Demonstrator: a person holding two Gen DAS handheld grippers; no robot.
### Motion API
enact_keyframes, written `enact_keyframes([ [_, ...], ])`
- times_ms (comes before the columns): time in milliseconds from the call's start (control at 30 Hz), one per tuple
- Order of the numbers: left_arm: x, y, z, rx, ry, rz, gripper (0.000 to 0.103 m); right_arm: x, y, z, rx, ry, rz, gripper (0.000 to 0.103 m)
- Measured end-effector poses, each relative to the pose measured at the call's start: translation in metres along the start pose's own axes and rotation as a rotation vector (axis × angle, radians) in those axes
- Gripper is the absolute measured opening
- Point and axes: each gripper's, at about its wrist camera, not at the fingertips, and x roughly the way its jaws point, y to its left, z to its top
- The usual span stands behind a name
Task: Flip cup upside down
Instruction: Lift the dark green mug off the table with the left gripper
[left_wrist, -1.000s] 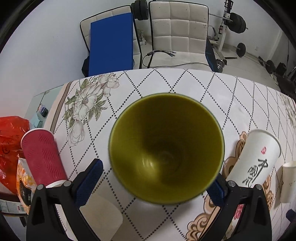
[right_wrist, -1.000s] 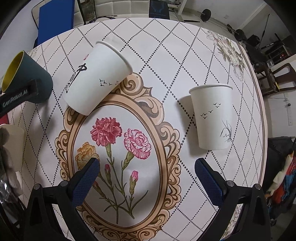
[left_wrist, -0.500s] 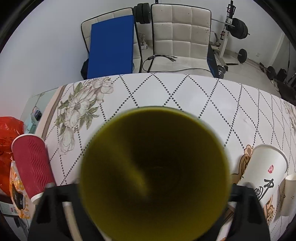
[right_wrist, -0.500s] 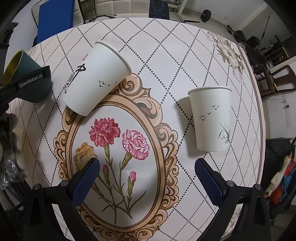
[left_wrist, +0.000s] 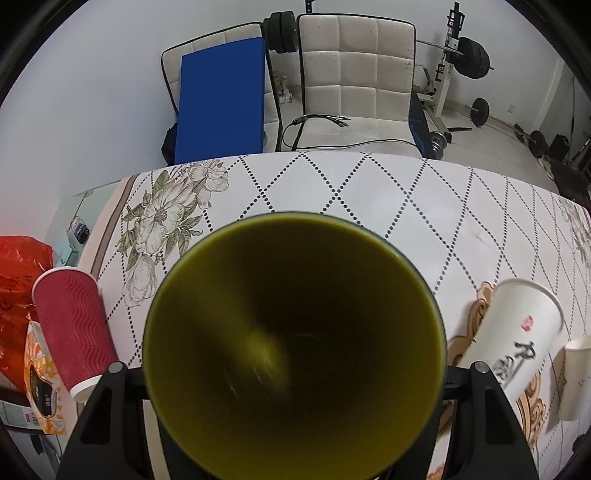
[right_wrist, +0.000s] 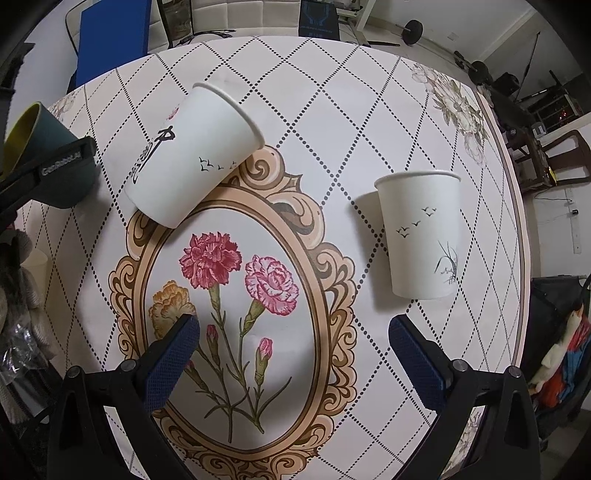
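Note:
A dark teal cup with a yellow-green inside (left_wrist: 295, 343) fills the left wrist view, its mouth facing the camera. My left gripper (left_wrist: 295, 373) is shut on it; the cup hides the pads. In the right wrist view the same cup (right_wrist: 44, 162) shows at the far left, held off the table by the left gripper's black finger (right_wrist: 55, 166). My right gripper (right_wrist: 295, 354) is open and empty above the flower print.
A tall white paper cup (right_wrist: 192, 155) leans near the held cup. A smaller white paper cup (right_wrist: 421, 236) stands upright at the right. A red ribbed cup (left_wrist: 74, 328) stands upside down by the table's left edge. Chairs stand beyond the far edge.
My left gripper moved in around the teal cup and shut on it; the cup now sits deeper between the fingers. The right gripper has barely moved.

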Motion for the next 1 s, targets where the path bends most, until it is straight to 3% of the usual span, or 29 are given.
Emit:
enact_keyframes([
  [233,-0.045,-0.001,-0.016,0.058,0.004,-0.033,0.067,-0.007,-0.013,-0.014,0.007,-0.005,0.013,0.103],
  [600,-0.111,-0.013,-0.096,0.194,0.203,-0.101,0.067,-0.02,-0.06,-0.066,0.033,-0.009,0.039,0.103],
  [833,-0.131,-0.031,-0.164,0.201,0.385,-0.145,0.067,-0.022,-0.094,-0.108,0.045,-0.014,0.061,0.103],
  [1000,-0.124,-0.06,-0.22,0.227,0.593,-0.228,0.067,-0.017,-0.116,-0.138,0.044,-0.004,0.072,0.103],
])
